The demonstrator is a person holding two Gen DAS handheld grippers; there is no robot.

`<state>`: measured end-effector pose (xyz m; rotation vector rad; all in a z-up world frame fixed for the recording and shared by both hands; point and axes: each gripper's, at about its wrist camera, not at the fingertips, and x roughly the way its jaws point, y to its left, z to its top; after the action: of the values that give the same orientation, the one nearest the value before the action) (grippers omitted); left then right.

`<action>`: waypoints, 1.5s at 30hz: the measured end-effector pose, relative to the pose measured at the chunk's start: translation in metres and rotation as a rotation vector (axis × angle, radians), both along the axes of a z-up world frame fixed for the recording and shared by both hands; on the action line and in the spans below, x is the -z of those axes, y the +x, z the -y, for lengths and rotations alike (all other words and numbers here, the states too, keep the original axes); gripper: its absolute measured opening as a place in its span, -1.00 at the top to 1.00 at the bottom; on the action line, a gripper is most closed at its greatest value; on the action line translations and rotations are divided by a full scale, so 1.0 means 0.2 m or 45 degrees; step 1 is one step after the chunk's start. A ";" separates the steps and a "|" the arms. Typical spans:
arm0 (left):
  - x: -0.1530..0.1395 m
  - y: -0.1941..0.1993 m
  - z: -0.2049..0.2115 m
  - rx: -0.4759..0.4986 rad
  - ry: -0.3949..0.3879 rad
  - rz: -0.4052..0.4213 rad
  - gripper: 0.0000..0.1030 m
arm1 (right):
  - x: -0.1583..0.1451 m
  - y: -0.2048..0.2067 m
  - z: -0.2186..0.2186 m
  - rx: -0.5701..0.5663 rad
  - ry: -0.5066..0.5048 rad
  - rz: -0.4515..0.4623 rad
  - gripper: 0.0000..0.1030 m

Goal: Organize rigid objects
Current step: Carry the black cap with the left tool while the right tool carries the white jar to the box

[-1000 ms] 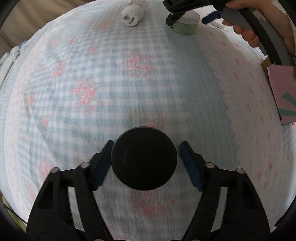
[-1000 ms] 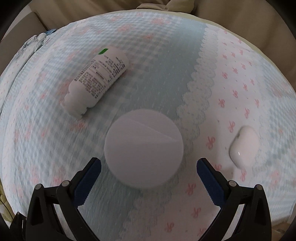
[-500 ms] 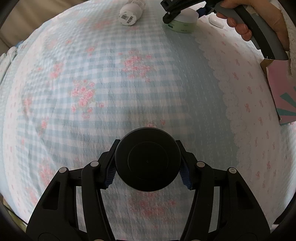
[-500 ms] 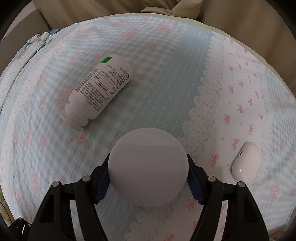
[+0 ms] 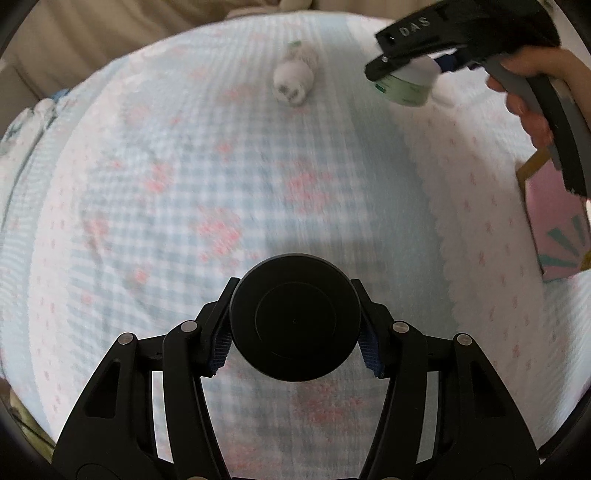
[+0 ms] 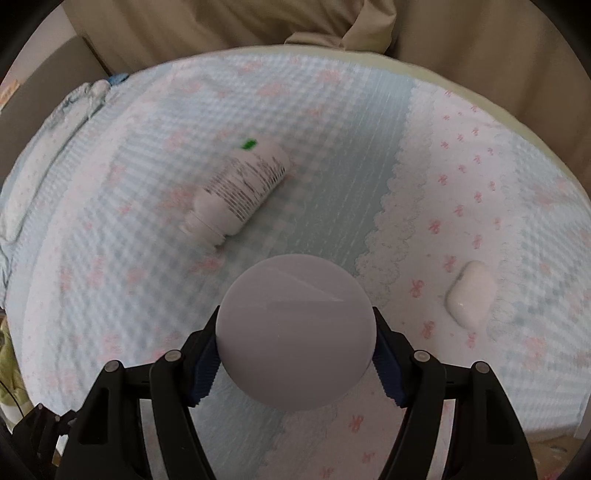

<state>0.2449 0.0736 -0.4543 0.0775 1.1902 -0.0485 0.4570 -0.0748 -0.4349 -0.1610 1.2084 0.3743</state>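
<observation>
My left gripper (image 5: 294, 345) is shut on a round black jar (image 5: 294, 317) and holds it above the blue checked bedspread (image 5: 184, 177). My right gripper (image 6: 295, 363) is shut on a round jar with a white lid (image 6: 295, 332); in the left wrist view the same jar (image 5: 406, 83) shows a pale green body and hangs lifted in the right gripper (image 5: 410, 74) at the far right. A white pill bottle (image 6: 238, 194) lies on its side on the bedspread, also seen in the left wrist view (image 5: 295, 79).
A small white earbud case (image 6: 471, 297) lies on the white bow-print strip at the right. A pink box (image 5: 557, 229) sits at the right edge. Beige cushions (image 6: 258, 26) rise behind the bed.
Both grippers closed on their jars and lifted them off the bedspread. The right gripper with its jar now hangs higher and nearer in the left wrist view.
</observation>
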 end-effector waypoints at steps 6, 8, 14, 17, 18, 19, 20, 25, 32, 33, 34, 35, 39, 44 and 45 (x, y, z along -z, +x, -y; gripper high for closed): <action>-0.29 0.00 0.04 0.032 -0.002 0.093 -0.03 | -0.32 -0.10 0.06 0.042 0.036 0.072 -0.31; -0.39 -0.01 0.06 0.057 -0.015 0.114 -0.03 | -0.44 -0.15 0.10 0.056 0.051 0.087 -0.31; -0.68 -0.04 0.23 0.157 -0.023 0.170 -0.03 | -0.76 -0.35 0.29 0.145 0.099 0.112 -0.31; -0.81 -0.06 0.36 0.182 -0.049 0.202 -0.03 | -0.88 -0.46 0.43 0.198 0.124 0.124 -0.31; -0.85 -0.06 0.40 0.191 -0.055 0.210 -0.03 | -0.92 -0.50 0.47 0.209 0.128 0.131 -0.31; -0.90 -0.06 0.46 0.207 -0.059 0.224 -0.03 | -0.96 -0.54 0.53 0.221 0.130 0.141 -0.31; -0.92 -0.07 0.51 0.220 -0.062 0.234 -0.03 | -0.99 -0.57 0.58 0.232 0.130 0.150 -0.31; -1.03 -0.07 0.83 0.295 -0.104 0.257 -0.03 | -1.11 -0.72 0.91 0.297 0.114 0.178 -0.31; -1.05 -0.10 1.26 0.374 -0.192 0.246 -0.03 | -1.13 -0.90 1.39 0.409 0.061 0.163 -0.31; -1.04 -0.10 1.32 0.385 -0.197 0.239 -0.03 | -1.12 -0.92 1.45 0.425 0.053 0.158 -0.31; -1.03 -0.10 1.40 0.401 -0.202 0.230 -0.03 | -1.11 -0.94 1.52 0.444 0.045 0.149 -0.31; -1.03 -0.10 1.45 0.412 -0.207 0.223 -0.03 | -1.11 -0.95 1.59 0.459 0.039 0.143 -0.31; -0.96 -0.06 1.65 0.460 -0.219 0.188 -0.03 | -1.05 -0.97 1.81 0.508 0.020 0.105 -0.31; -0.82 0.03 1.89 0.504 -0.227 0.119 -0.03 | -0.92 -0.93 2.03 0.556 0.006 0.036 -0.31; -0.79 0.05 1.92 0.511 -0.224 0.106 -0.03 | -0.89 -0.92 2.07 0.565 0.007 0.021 -0.31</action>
<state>0.2539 -0.3110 -0.2964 0.1611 1.0684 -0.4972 0.2734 -0.4879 -0.2574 0.1093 1.1886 -0.0114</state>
